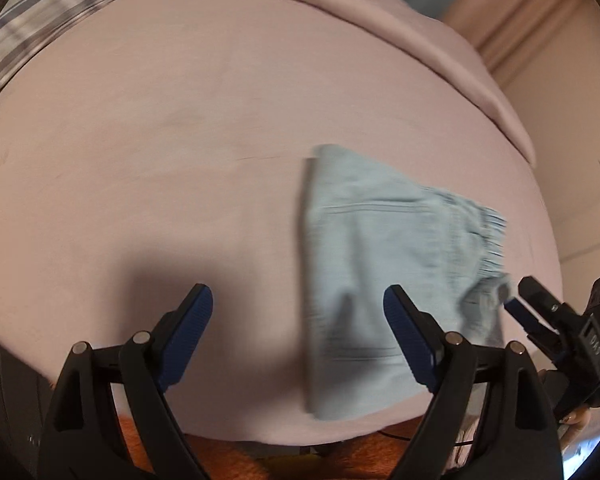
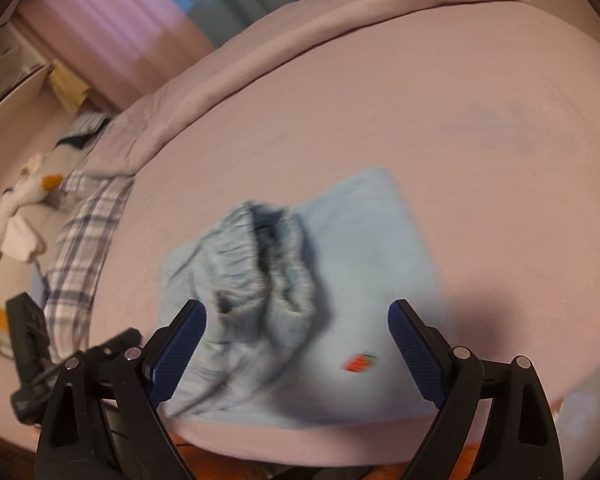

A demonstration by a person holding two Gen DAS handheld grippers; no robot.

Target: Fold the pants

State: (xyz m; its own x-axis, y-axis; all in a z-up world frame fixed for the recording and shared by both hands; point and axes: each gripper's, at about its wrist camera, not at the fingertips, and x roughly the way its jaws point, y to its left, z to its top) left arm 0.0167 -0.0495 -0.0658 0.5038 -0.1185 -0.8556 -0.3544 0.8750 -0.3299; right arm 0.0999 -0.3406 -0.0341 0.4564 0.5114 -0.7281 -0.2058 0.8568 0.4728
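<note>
Light blue pants (image 1: 380,260) lie folded into a compact bundle on the pink bed sheet (image 1: 160,140), near the bed's front edge. In the right wrist view the pants (image 2: 360,264) show a gathered elastic waistband (image 2: 268,256) on top and a small red emblem (image 2: 360,362). My left gripper (image 1: 298,294) stands open just above the bundle's left edge; nothing is between its pads. My right gripper (image 2: 298,308) is open over the waistband side and grips nothing. The right gripper (image 1: 540,312) also shows at the pants' right corner in the left wrist view.
A plaid cloth (image 2: 84,248) lies at the sheet's far side, beside a white plush toy (image 2: 16,208). A rolled pink blanket (image 1: 380,12) borders the back. Below the bed's front edge is an orange surface (image 1: 228,456). The left gripper's black body (image 2: 28,336) sits at the left edge.
</note>
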